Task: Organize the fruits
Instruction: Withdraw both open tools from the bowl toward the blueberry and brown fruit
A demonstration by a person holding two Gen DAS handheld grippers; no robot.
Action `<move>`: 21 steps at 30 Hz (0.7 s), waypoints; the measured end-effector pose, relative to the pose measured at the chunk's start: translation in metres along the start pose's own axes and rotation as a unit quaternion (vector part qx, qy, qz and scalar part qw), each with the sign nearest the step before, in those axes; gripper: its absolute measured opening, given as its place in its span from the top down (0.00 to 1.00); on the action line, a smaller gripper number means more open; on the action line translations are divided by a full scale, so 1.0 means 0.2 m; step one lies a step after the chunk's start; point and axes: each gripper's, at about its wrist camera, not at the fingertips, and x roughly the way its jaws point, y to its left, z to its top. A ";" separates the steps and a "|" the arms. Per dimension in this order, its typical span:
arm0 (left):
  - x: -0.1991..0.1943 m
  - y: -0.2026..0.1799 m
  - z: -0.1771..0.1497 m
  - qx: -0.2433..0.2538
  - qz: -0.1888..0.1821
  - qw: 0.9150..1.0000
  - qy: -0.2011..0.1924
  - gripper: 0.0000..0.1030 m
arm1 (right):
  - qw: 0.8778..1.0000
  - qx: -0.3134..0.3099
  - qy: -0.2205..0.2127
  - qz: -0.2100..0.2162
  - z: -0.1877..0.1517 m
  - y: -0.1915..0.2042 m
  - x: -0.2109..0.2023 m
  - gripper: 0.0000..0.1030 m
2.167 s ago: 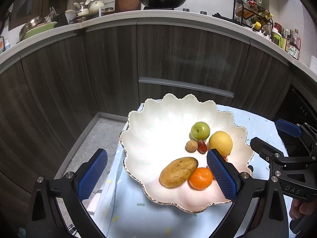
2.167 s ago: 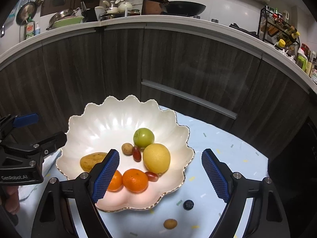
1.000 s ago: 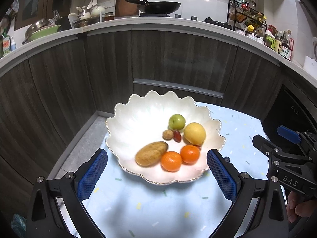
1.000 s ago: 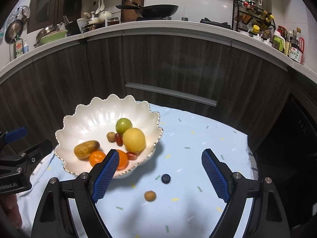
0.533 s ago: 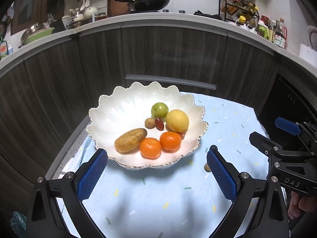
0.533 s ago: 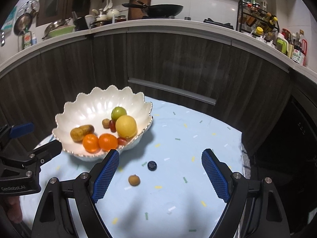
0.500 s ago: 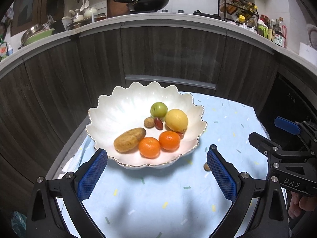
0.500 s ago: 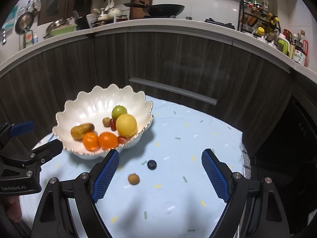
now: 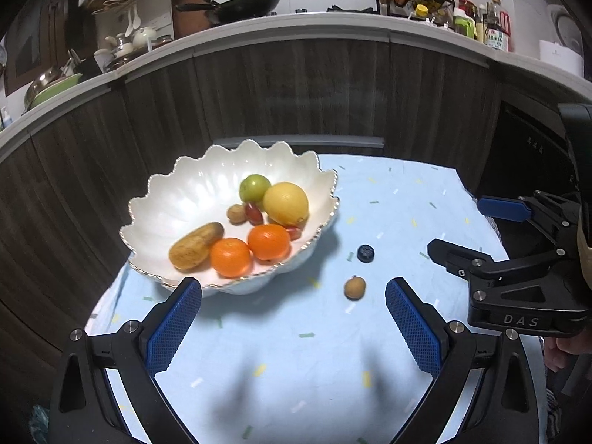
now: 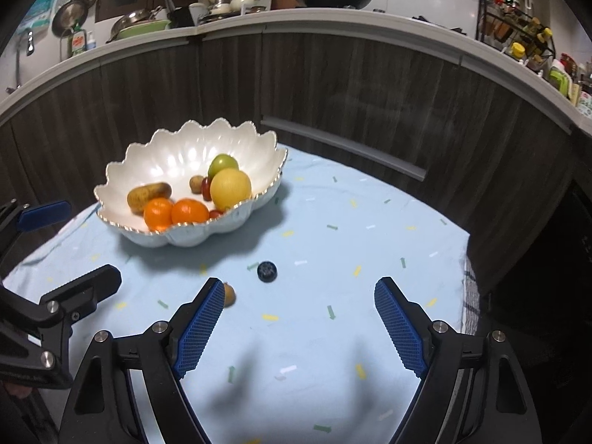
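Now both grippers, left gripper [image 9: 292,318] & right gripper [image 10: 299,318], hang spread wide, empty, near the scalloped white ceramic bowl [image 9: 192,188], likely lining up the dark round blueberry [image 10: 267,271] & small tan-brown round fruit [image 9: 355,287] lying just beside it.

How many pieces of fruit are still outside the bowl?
2. A blueberry and a small brown fruit lie on the blue cloth beside the bowl. More could be hidden behind the bowl.

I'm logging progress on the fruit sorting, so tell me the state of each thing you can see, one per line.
Left gripper: jaws open, empty.
Right gripper: jaws open, empty.
Scalloped bowl: upright, holding fruit.
Blueberry: loose on the cloth, outside the bowl.
Small brown fruit: loose on the cloth, outside the bowl.
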 end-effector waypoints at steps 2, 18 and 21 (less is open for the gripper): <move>0.03 -0.03 -0.01 -0.004 0.002 1.000 0.005 0.02 | 1.000 -0.008 0.005 0.013 -0.01 -0.02 0.03 0.23; 0.31 -0.19 -0.06 -0.012 0.013 0.999 0.036 0.24 | 0.992 -0.081 0.037 0.090 -0.01 -0.11 0.31 0.44; 0.36 -0.21 -0.07 -0.010 0.007 0.999 0.041 0.29 | 0.989 -0.092 0.042 0.104 -0.01 -0.11 0.36 0.47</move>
